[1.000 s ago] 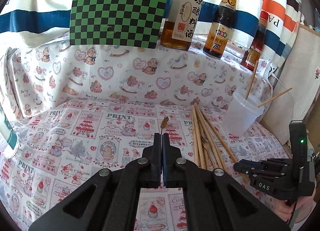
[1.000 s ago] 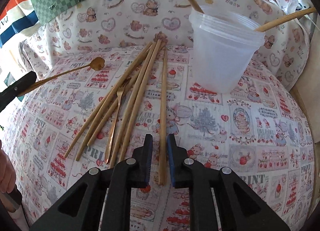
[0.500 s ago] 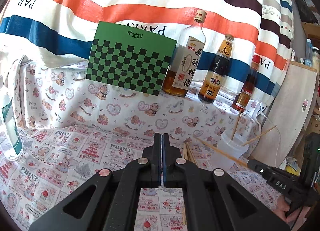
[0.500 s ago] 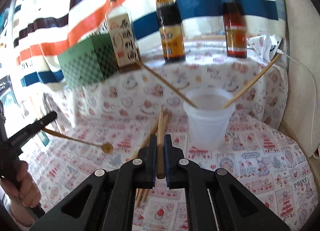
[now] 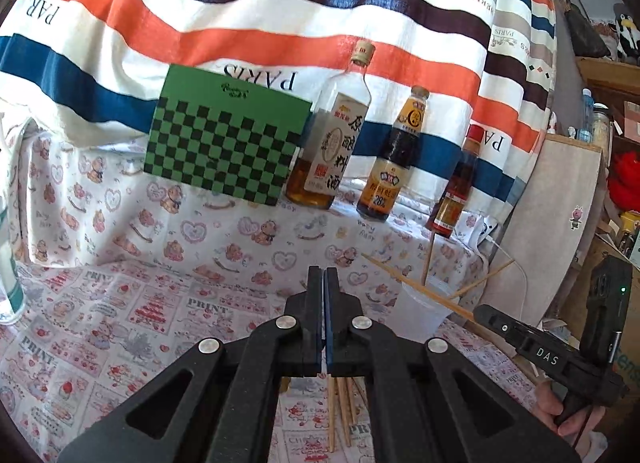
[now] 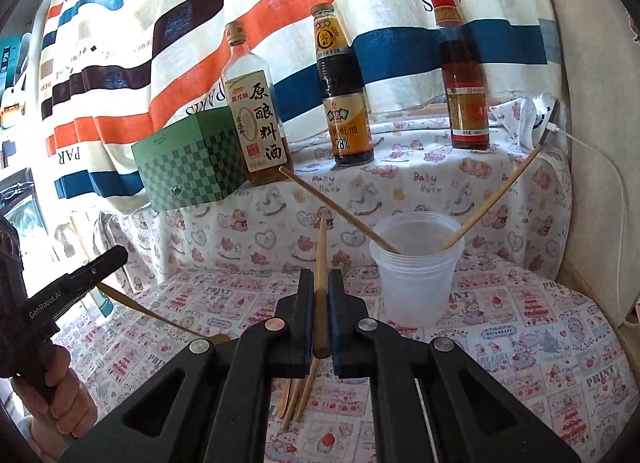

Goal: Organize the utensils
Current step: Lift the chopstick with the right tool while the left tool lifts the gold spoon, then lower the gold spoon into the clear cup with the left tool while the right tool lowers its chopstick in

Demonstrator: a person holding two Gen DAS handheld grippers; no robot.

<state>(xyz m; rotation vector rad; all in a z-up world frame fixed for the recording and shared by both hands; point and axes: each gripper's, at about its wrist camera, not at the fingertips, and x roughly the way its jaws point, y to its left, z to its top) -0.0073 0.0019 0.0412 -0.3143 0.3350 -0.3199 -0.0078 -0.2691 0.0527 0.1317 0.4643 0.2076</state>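
My right gripper [image 6: 320, 277] is shut on a wooden chopstick [image 6: 321, 247] that sticks up and forward between its pads, lifted off the table. A clear plastic cup [image 6: 416, 287] stands just to its right with two chopsticks [image 6: 340, 211] leaning in it. Several loose chopsticks [image 6: 298, 395] and a gold fork lie on the cloth under the gripper. At the left, my left gripper [image 6: 118, 255] is shut on a thin gold spoon [image 6: 160, 315] that slopes down to the right. In the left wrist view the left gripper [image 5: 325, 273] has its jaws pressed together, and the spoon is hidden.
Three sauce bottles [image 6: 344, 95] and a green checkered box [image 6: 188, 167] stand on the raised ledge behind. A striped cloth hangs at the back. A white cable [image 6: 616, 199] runs down the right side. A bottle [image 5: 8, 283] stands at the far left.
Both grippers rose and tipped upward. The right gripper shut on a chopstick and lifted it off the table. The left gripper kept hold of the spoon.
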